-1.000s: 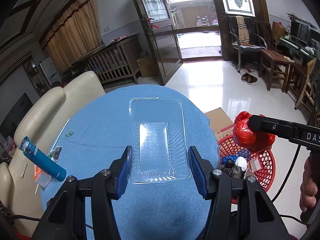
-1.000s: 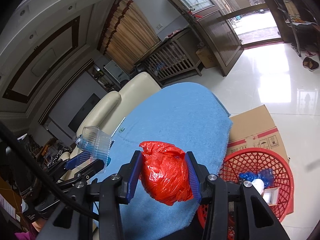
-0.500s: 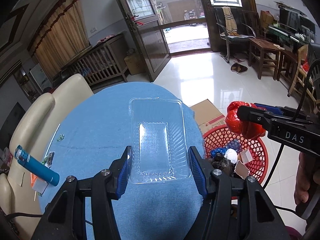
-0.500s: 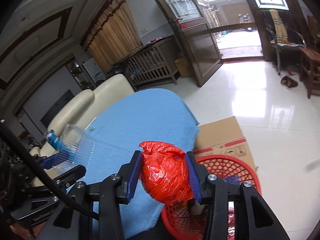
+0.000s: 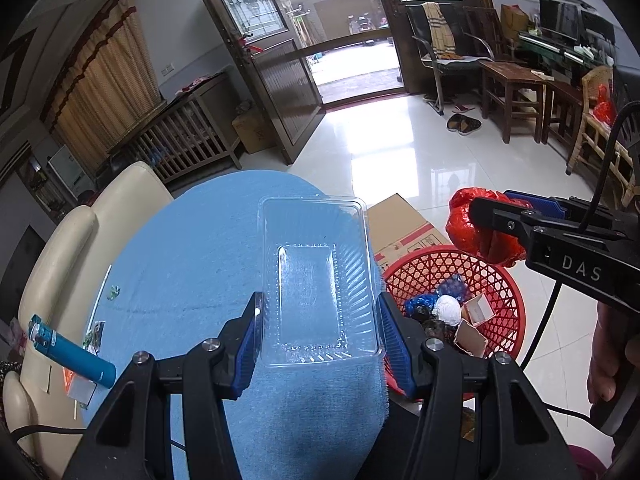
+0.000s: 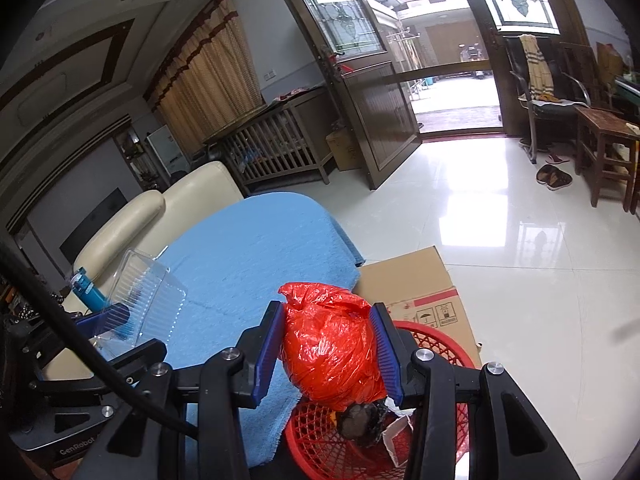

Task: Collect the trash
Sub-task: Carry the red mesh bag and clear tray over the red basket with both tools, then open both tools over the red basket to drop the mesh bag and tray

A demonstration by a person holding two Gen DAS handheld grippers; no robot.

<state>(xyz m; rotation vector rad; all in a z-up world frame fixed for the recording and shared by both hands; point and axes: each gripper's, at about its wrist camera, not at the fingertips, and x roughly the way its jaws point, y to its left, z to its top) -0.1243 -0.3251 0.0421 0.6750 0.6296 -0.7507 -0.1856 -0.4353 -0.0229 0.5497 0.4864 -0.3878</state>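
Note:
My left gripper [image 5: 320, 334] is shut on a clear plastic tray [image 5: 316, 276], held above the blue cloth of the table [image 5: 200, 256]. My right gripper [image 6: 330, 342] is shut on a crumpled red plastic bag [image 6: 332, 344] and hangs over the red mesh basket [image 5: 448, 276]. In the left wrist view the red bag [image 5: 466, 226] and right gripper [image 5: 496, 216] sit at the right, above the basket's far rim. The basket [image 6: 320, 436] holds blue wrappers, a white ball and small cardboard boxes. From the right wrist the clear tray [image 6: 148, 296] shows at the left.
A blue tube [image 5: 72, 350], paper scraps and small wrappers [image 5: 94, 334] lie at the table's left edge. A cream sofa [image 5: 80, 224] runs behind the table. A flattened cardboard box [image 5: 400, 222] lies on the tiled floor beside the basket. A hand [image 5: 612, 356] grips the right handle.
Both grippers have drifted right toward the basket with their loads. The red bag now hangs over the basket's rim, and more of the basket shows beside the clear tray.

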